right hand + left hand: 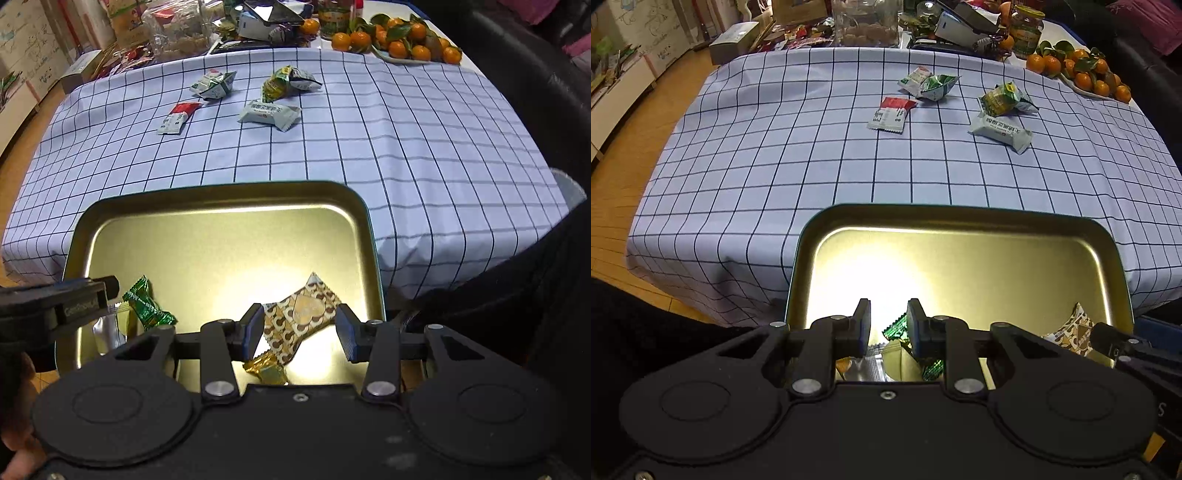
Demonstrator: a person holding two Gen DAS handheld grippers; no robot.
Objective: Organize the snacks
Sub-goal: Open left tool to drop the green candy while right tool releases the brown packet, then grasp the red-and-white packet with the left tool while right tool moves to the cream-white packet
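Over the tin (221,199) at the worktop's near edge, both grippers point steeply down. On the left, the left gripper (888,325) hangs with its fingers (862,325) apart, clamped on nothing; a green candy (147,304) lies in the tin beneath them, beside a silver packet (105,330). To the right, the right gripper (298,332) has its fingers (347,334) wider apart, a brown patterned snack (303,314) lying loose between them, a gold candy (267,369) just below. Farther back on the checked cloth (406,147) lie a red-and-white packet (177,118), green packets (214,85) and a pale bar (267,114), with oranges (399,40) far right.
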